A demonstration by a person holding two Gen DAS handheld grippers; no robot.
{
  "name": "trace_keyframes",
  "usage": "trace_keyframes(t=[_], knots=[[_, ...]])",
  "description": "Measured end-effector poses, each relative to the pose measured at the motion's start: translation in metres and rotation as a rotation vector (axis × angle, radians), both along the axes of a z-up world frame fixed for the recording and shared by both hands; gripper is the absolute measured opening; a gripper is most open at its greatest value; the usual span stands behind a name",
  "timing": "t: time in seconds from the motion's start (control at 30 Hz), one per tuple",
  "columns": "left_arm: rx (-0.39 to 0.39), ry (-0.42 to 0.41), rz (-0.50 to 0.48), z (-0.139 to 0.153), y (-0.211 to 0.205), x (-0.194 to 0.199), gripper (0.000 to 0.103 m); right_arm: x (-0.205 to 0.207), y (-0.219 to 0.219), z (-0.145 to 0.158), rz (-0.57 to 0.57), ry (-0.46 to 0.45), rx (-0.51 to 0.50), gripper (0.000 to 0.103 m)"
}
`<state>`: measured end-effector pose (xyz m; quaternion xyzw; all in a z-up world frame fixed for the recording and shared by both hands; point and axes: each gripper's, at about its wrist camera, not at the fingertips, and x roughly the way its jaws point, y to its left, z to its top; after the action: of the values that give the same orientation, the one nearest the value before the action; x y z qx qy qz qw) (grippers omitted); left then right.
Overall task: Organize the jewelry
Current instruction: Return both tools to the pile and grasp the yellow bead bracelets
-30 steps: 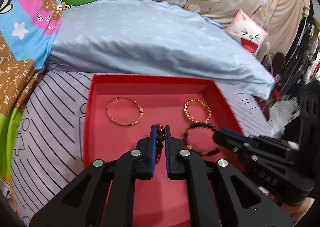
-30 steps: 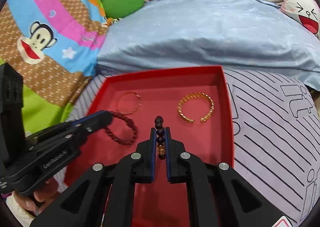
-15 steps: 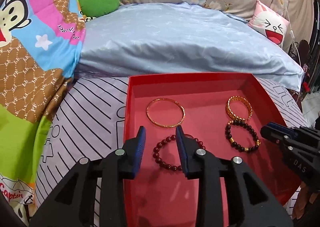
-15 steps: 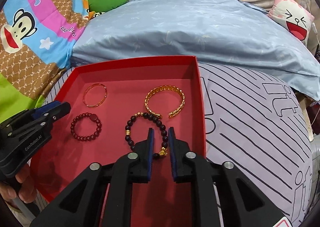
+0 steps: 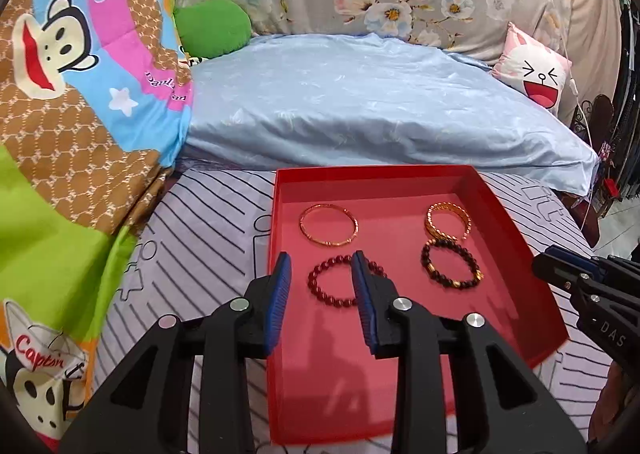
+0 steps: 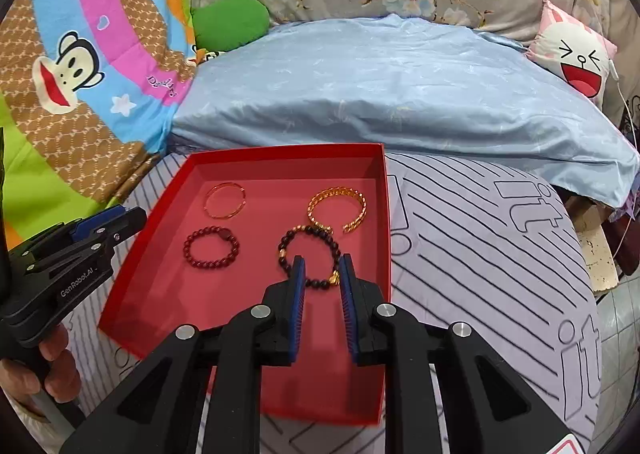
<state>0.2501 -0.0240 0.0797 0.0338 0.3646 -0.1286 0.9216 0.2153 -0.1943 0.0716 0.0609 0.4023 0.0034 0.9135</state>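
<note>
A red tray (image 5: pixel 400 173) (image 6: pixel 280 151) lies on the striped bedsheet and holds several bracelets. A thin gold bangle (image 5: pixel 329 230) (image 6: pixel 225 200) and a gold chain cuff (image 5: pixel 447 220) (image 6: pixel 337 209) lie at the far side. A dark red bead bracelet (image 5: pixel 340 282) (image 6: pixel 211 246) and a black bead bracelet with gold beads (image 5: pixel 450 268) (image 6: pixel 310 260) lie nearer. My left gripper (image 5: pixel 320 274) is open and empty, raised above the red bead bracelet. My right gripper (image 6: pixel 322 274) is open and empty, raised above the black bead bracelet.
A blue pillow (image 5: pixel 380 101) lies just behind the tray. A cartoon monkey blanket (image 5: pixel 80 93) is on the left, with a green cushion (image 5: pixel 214 27) behind it. A pink rabbit cushion (image 5: pixel 536 71) sits at the back right. The bed's edge drops off on the right (image 6: pixel 616 294).
Both grippers let go of their bead bracelets, which now lie flat in the tray. Both grippers opened wider and pulled back and up.
</note>
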Motion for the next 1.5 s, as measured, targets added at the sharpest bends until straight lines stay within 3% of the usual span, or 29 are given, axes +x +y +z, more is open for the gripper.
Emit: trace_keyframes(t=[0.27,0.73,1.1,1.5], knots=[[-0.001,0.018,0.007,-0.001,0.017,-0.060,0.031,-0.064,0.014,-0.001,0.033,0.009,-0.034,0.023],[0.005,0.161,0.012,-0.051,0.030,-0.140,0.036,-0.148,0.027,-0.045,0.047,0.116,-0.007,0.023],[0.011,0.204,0.041,-0.080,0.032,-0.144,0.043,-0.152,0.036,-0.068,0.050,0.150,-0.010,0.023],[0.046,0.155,0.024,-0.083,0.025,-0.146,0.047,-0.140,0.041,-0.079,0.047,0.153,-0.034,0.023]])
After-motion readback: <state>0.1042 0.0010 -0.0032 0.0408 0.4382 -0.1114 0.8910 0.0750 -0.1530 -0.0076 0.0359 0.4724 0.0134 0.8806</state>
